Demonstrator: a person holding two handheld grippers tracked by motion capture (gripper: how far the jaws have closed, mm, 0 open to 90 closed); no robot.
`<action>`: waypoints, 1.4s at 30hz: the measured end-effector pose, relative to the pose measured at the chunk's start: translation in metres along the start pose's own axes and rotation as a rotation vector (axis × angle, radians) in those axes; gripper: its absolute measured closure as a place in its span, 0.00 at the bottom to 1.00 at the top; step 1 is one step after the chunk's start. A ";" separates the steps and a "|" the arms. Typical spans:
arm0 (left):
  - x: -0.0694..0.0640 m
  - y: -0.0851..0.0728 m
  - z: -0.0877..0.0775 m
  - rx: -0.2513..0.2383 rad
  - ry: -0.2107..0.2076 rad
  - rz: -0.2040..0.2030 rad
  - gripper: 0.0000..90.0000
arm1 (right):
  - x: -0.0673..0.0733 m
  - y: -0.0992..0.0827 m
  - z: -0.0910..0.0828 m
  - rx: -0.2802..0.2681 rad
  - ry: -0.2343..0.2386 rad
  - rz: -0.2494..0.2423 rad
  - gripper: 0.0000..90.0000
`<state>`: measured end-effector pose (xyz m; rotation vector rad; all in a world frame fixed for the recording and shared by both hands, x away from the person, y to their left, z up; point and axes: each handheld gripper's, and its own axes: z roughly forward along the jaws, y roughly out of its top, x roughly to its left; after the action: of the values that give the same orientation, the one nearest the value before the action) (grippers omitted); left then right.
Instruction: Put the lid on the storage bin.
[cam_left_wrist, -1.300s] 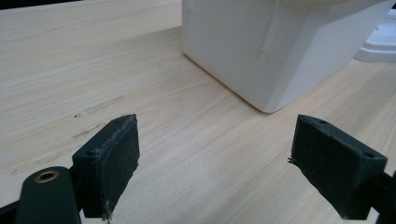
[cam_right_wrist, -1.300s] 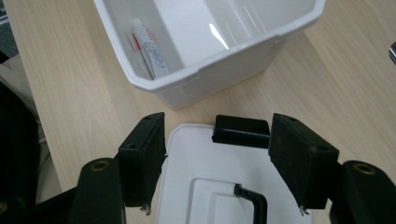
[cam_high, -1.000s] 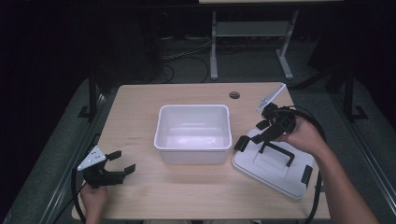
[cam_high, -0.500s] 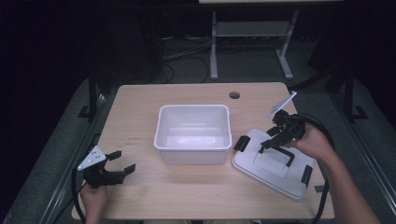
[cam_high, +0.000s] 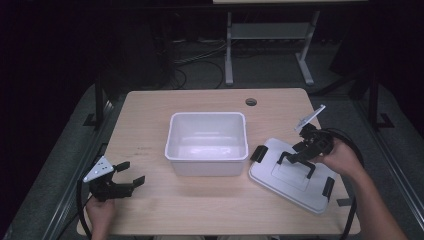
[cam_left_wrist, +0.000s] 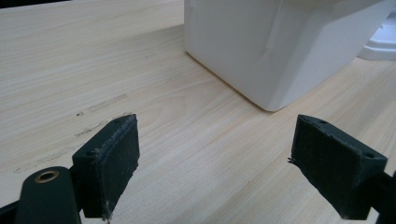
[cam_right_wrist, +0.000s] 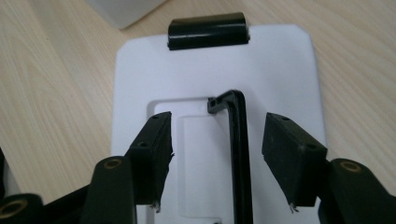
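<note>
From above: lid (cam_high: 292, 176) flat on table (cam_high: 150, 115), just right of empty bin (cam_high: 207, 142), not yet lifted; right gripper (cam_high: 299, 156) down over black handle (cam_high: 296, 161), left gripper (cam_high: 131, 175) parked apart, jaws wide. Left gripper view: wide jaws, nothing between, bin (cam_left_wrist: 280, 42) ahead. Right gripper view: jaws just closing, handle (cam_right_wrist: 239, 154) between but untouched. Grasping and fitting the lid probably remain.

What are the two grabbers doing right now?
Left gripper: open, holding nothing.
Right gripper: open, jaws just closing around the lid's black handle, not pressing it yet.
</note>
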<state>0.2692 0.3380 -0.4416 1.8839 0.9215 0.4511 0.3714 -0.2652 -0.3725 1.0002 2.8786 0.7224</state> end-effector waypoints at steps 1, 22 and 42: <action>0.000 0.000 0.000 0.000 0.000 0.001 0.16 | -0.001 -0.002 0.000 0.000 0.000 0.004 0.49; 0.000 0.000 0.000 0.001 0.003 -0.003 0.16 | -0.012 -0.026 0.016 -0.001 0.037 0.037 0.78; 0.001 0.000 -0.001 0.000 0.004 -0.002 0.16 | -0.009 -0.033 0.018 -0.023 0.060 0.009 0.93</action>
<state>0.2691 0.3389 -0.4417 1.8824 0.9261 0.4531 0.3623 -0.2859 -0.4042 1.0074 2.9109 0.7980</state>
